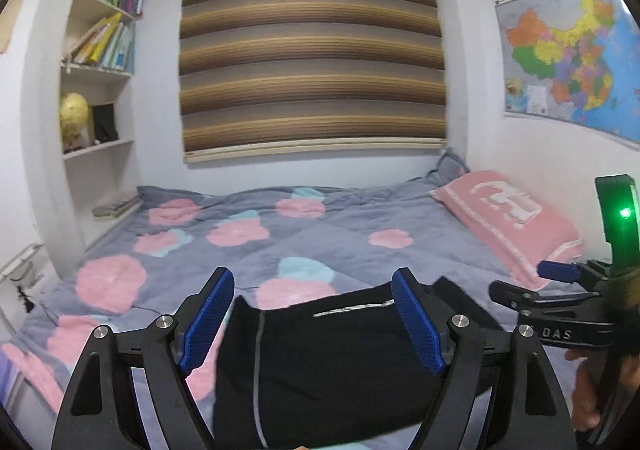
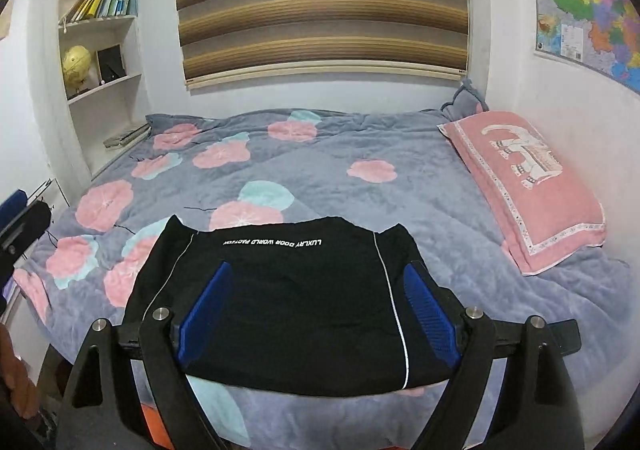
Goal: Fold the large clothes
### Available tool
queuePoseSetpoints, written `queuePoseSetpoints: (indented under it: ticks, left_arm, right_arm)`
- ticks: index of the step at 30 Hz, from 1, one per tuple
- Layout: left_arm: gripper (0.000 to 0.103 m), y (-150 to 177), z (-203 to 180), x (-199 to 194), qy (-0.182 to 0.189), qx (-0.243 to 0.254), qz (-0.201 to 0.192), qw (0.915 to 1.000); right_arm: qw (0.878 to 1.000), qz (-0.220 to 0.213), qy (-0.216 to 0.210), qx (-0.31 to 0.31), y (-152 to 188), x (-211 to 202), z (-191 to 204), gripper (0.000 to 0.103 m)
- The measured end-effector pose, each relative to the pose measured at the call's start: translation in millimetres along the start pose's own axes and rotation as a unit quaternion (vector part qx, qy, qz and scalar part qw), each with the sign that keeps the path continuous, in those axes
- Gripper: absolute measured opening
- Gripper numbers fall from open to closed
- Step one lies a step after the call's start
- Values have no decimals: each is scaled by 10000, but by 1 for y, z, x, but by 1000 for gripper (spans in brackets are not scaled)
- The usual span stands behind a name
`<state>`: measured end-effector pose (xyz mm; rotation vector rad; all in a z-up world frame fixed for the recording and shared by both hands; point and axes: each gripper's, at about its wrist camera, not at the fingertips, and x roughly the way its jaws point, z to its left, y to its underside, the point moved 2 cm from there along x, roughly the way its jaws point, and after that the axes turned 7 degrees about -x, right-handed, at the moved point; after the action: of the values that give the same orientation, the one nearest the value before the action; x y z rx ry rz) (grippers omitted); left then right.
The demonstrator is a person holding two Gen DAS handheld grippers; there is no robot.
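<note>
On the grey floral bedspread [image 2: 400, 190]: folded black garment [image 2: 288, 298] lies flat. Left gripper [image 1: 312, 318] and right gripper [image 2: 316, 314] above it, both jaws spread, holding nothing.

The grey flowered quilt [image 2: 400, 194] lies open beyond the folded black garment [image 2: 288, 290] and to its left, with free room for a gripper. A pink pillow [image 2: 528, 186] blocks the right side by the wall. Bookshelves [image 2: 100, 30] close the left edge; the striped blind [image 2: 320, 2] stands behind the bed.
</note>
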<state>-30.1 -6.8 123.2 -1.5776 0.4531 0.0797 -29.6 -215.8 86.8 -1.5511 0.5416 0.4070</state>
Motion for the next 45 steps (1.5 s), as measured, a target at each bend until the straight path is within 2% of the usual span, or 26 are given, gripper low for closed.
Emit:
queuePoseSetpoints:
  ticks: [2,6,16,25,45]
  left_arm:
    - [82,4,2,9,-179,-4,80,9998]
    - [82,15,4,27,-167,-116,391,9990]
    - [82,42,15,65,-520,-371,1032,9926]
    - [82,48,12,77,-528,-300,1219,9907]
    - [82,52,7,79,-468,-188,1332,9898]
  right_arm:
    - [10000,66,6,-24,3,5,2,89]
    - [9997,241,-78,2,10,21,4,89]
    - [9978,640,-142,62,28,53,2,89]
    - [9961,854,-192,123,37,68,0,89]
    - [9952,934,-279,128,41,72,6,89]
